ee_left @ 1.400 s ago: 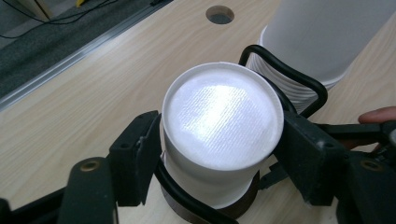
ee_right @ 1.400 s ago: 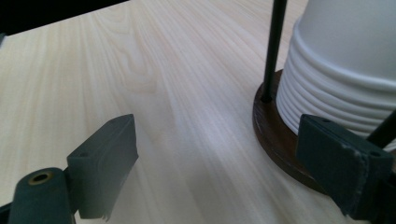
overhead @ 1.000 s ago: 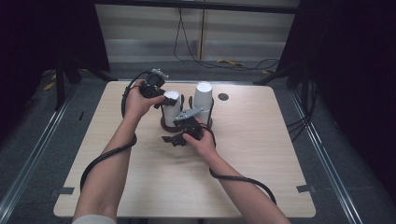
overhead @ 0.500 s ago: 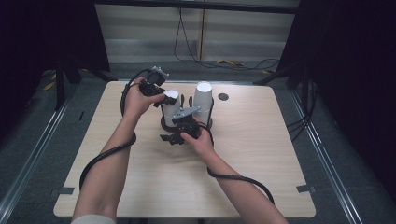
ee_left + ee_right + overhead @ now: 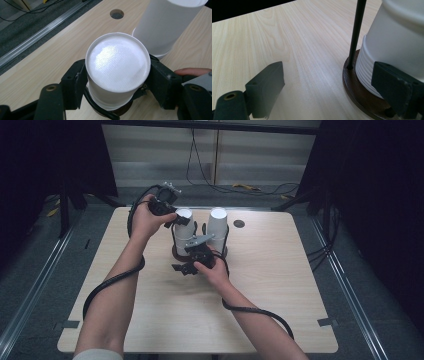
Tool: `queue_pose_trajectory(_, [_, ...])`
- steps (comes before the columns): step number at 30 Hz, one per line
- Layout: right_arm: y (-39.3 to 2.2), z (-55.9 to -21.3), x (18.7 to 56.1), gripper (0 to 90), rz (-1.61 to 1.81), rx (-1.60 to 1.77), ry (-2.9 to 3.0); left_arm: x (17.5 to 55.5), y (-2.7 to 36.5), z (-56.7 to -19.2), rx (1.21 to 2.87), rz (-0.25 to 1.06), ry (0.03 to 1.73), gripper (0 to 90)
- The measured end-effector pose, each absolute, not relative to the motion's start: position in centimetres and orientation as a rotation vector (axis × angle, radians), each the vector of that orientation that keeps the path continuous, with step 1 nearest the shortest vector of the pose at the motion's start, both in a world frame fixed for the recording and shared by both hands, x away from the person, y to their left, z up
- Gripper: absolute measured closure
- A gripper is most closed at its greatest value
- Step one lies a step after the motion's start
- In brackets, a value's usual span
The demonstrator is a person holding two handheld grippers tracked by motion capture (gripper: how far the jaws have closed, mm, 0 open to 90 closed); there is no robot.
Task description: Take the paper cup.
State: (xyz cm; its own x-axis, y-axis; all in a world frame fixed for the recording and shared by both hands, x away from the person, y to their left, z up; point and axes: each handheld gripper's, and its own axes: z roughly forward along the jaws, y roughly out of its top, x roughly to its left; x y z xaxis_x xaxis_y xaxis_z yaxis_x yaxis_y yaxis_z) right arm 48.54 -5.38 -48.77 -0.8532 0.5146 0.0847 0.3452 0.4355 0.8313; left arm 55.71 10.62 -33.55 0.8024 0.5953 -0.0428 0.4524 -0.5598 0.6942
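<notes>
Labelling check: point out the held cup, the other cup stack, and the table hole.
Held cup (image 5: 117, 65), left gripper view, upturned bottom.
Other cup stack (image 5: 217, 222), high view, side wall.
Table hole (image 5: 239, 224), high view, its centre.

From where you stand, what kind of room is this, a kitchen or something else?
Probably a lab or recording studio, not a kitchen: a bare wooden table ringed by black curtains, loose cables on the floor, and metal floor rails beside it.

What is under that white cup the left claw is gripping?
Under the cup sit more nested cup rims, stacked on a dark round base with a thin black rod. The stack covers the base's middle.
</notes>
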Motion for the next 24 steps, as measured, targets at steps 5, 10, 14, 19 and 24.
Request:
queue_pose_trajectory(5, [-5.4, -48.8, 48.5, 10.5, 1.375, 0.755, 2.512, 55.6, 10.6, -32.5, 2.262, 0.271, 0.761, 35.4])
queue_pose_trajectory(10, [-5.4, -48.9, 48.4, 10.4, 1.363, 0.753, 2.515, 55.3, 11.0, -31.2, 2.228, 0.290, 0.762, 35.4])
queue_pose_trajectory(14, [-5.4, -48.9, 48.4, 10.4, 1.356, 0.751, 2.522, 55.1, 11.0, -30.4, 2.219, 0.293, 0.753, 35.4])
queue_pose_trajectory(19, [-5.5, -48.9, 48.4, 10.4, 1.356, 0.755, 2.523, 54.6, 11.0, -29.1, 2.227, 0.299, 0.747, 35.4])
queue_pose_trajectory(24, [-5.6, -49.0, 48.3, 10.4, 1.356, 0.751, 2.529, 54.2, 11.3, -28.4, 2.223, 0.303, 0.741, 35.4])
